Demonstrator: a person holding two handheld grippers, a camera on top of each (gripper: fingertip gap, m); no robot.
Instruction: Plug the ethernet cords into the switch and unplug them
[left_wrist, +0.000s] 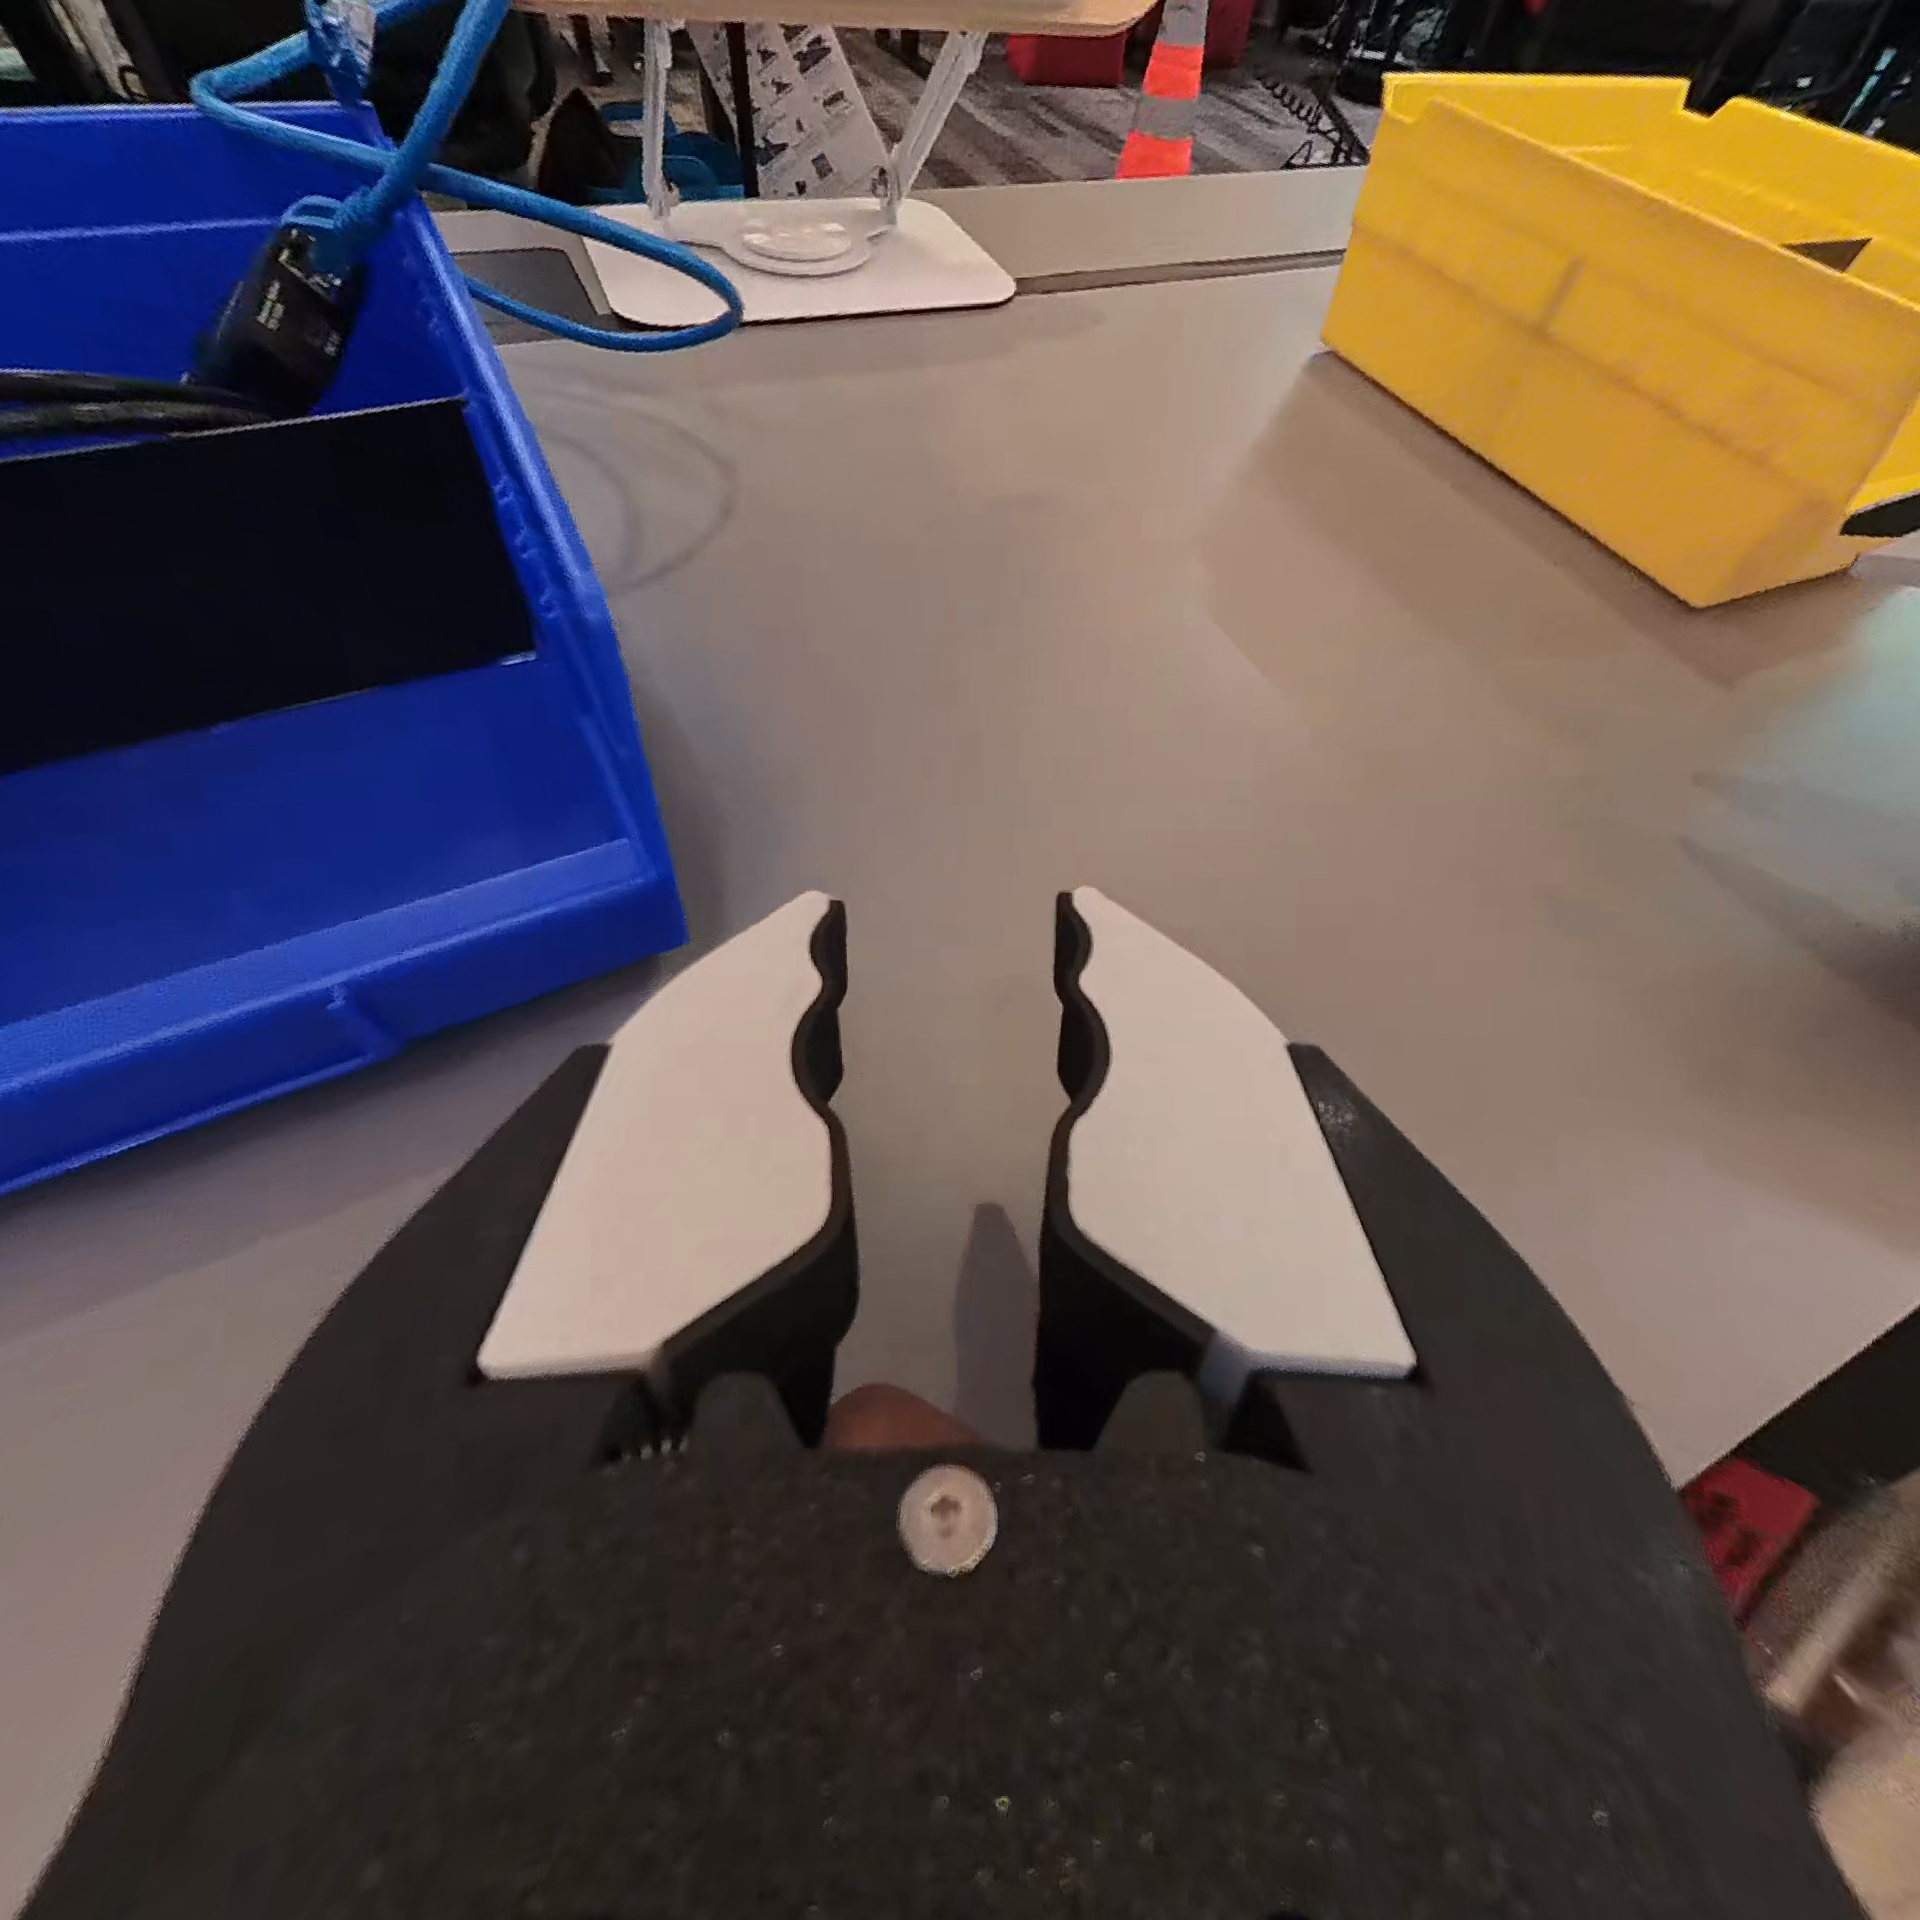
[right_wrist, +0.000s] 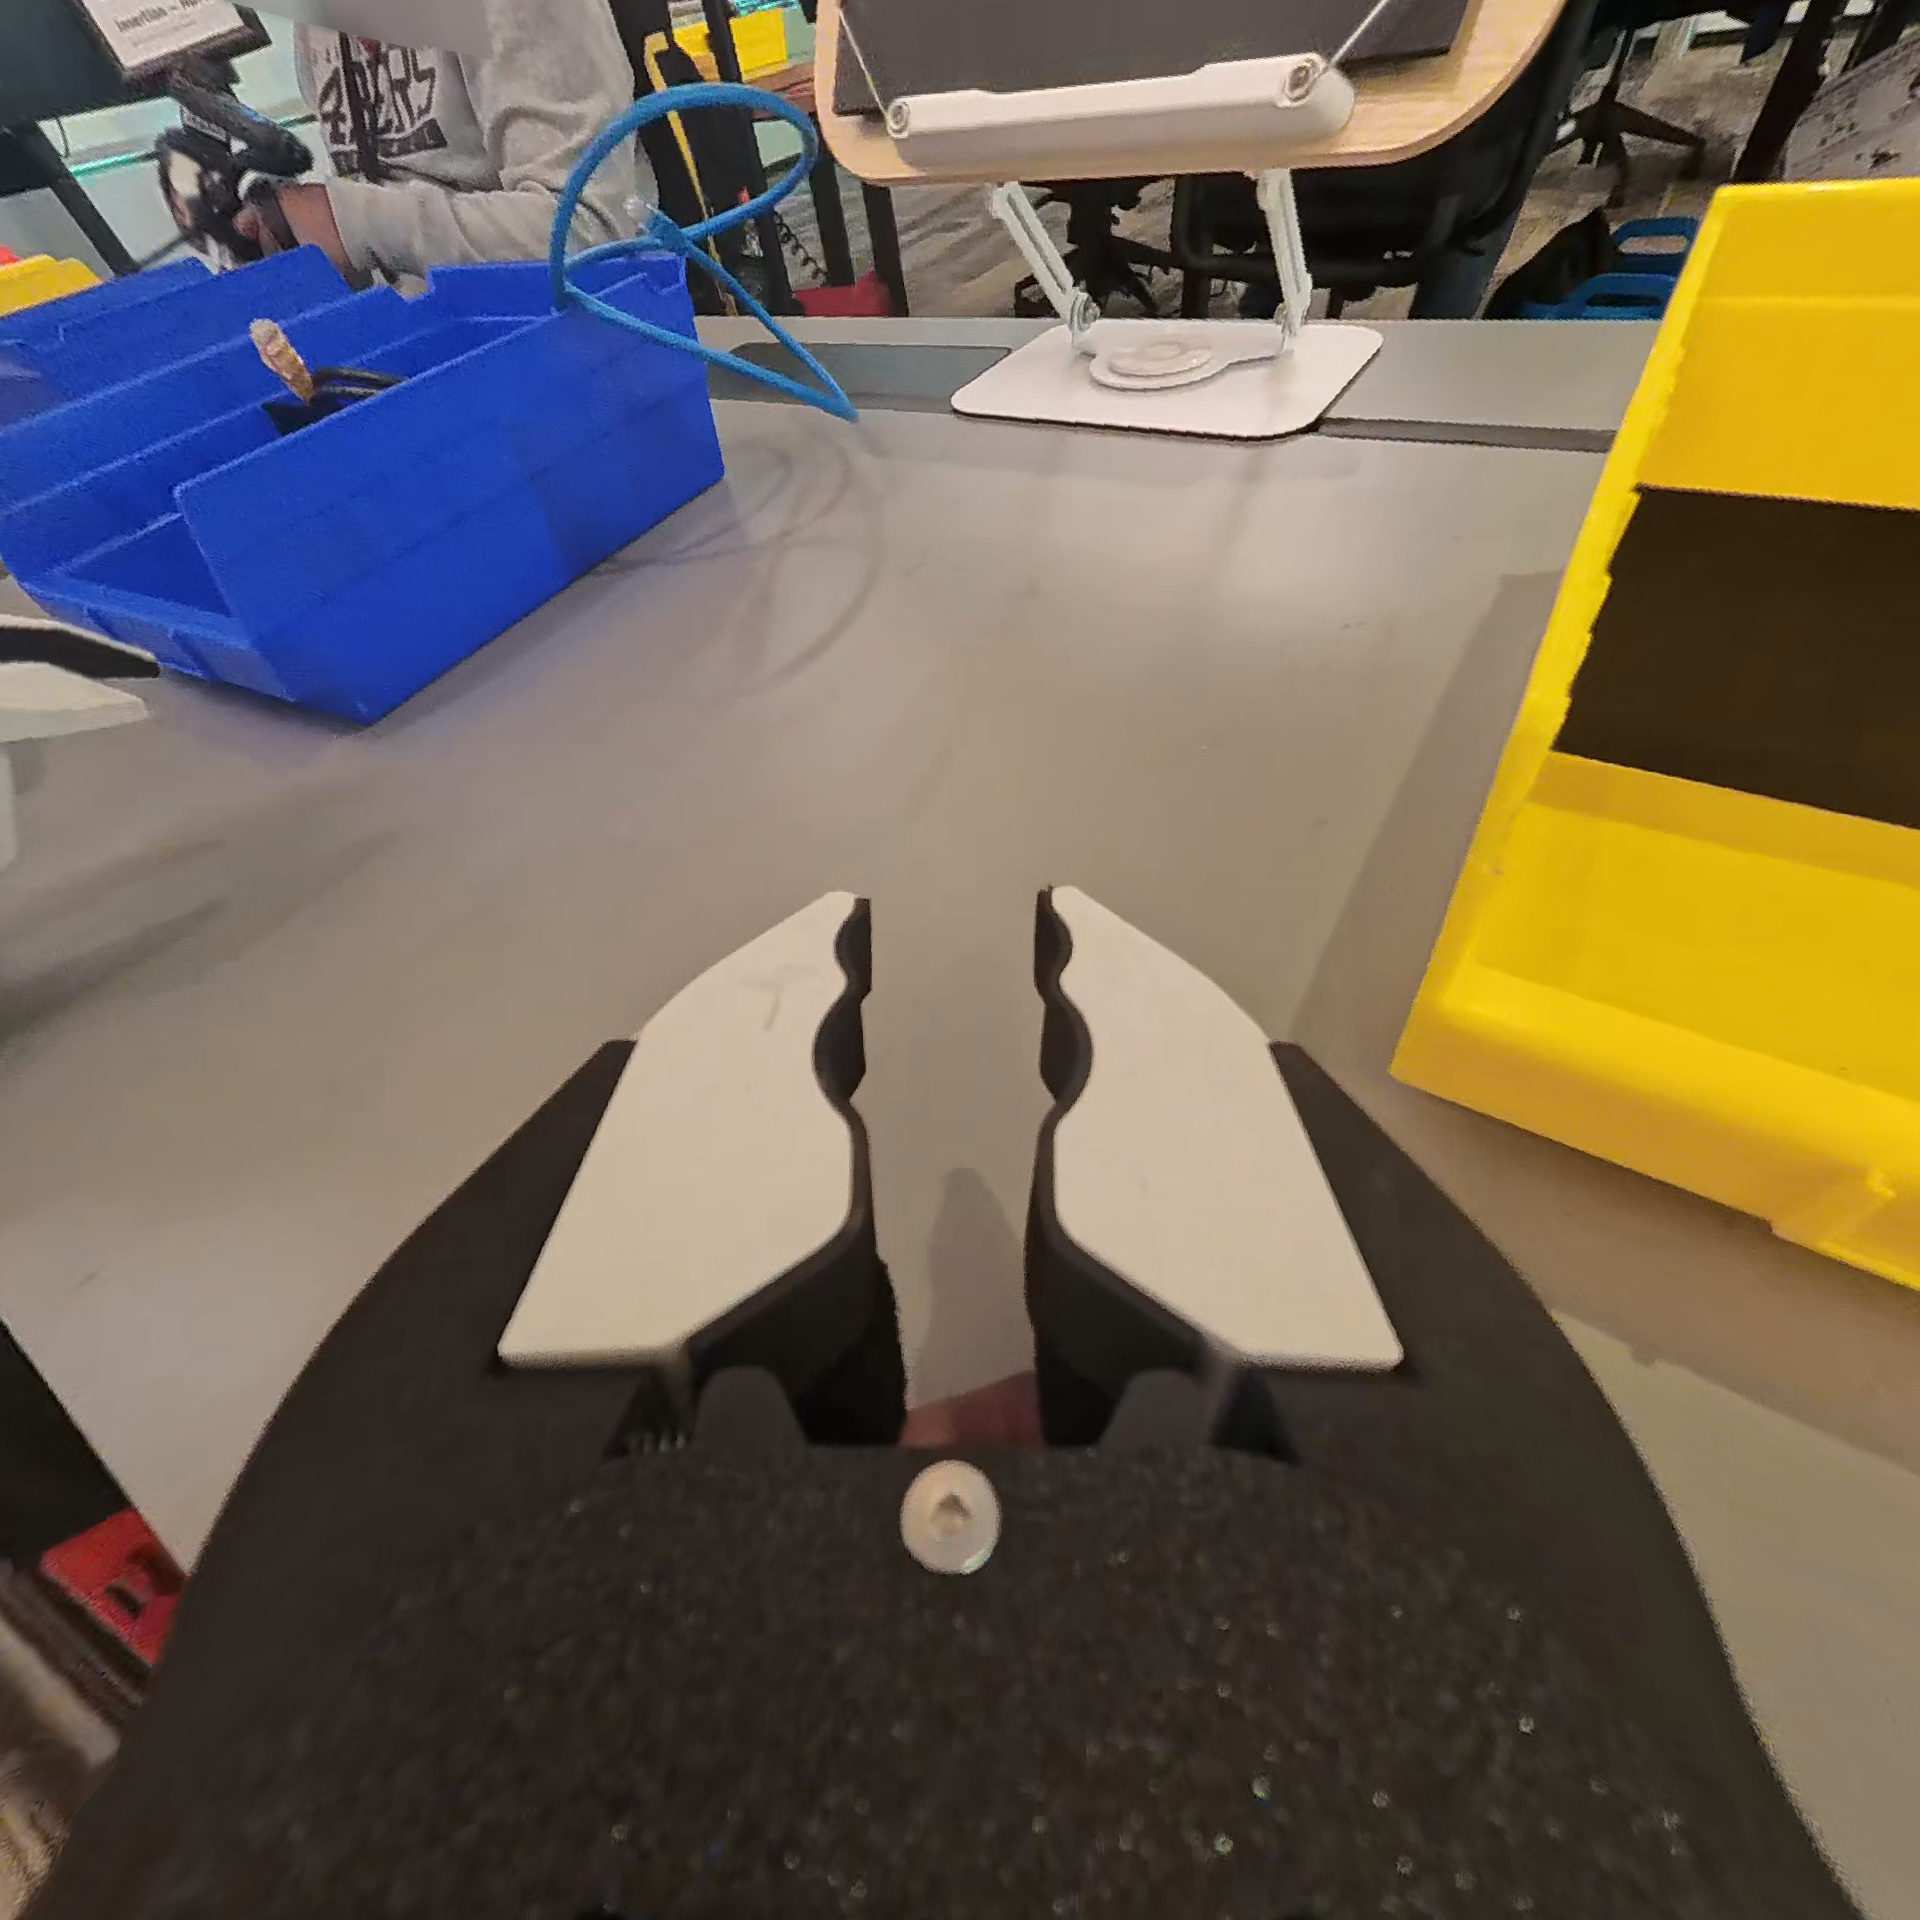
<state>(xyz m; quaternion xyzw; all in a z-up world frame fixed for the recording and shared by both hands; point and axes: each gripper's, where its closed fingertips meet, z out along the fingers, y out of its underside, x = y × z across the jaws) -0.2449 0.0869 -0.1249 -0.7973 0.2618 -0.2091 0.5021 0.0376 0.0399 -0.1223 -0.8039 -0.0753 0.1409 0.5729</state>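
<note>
Bare table (left_wrist: 1039, 675) between bins (both grippers empty)

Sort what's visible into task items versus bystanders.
Job:
- blue ethernet cord, looping out of the bin
- small black box-shaped switch, inside the bin
- blue plastic bin
- both open grippers, left, right

Bystanders:
- yellow plastic bin
- white folding stand
- orange traffic cone

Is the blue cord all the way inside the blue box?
No. The blue cord loops up over the blue box's rim and hangs out onto the grey table.
</note>
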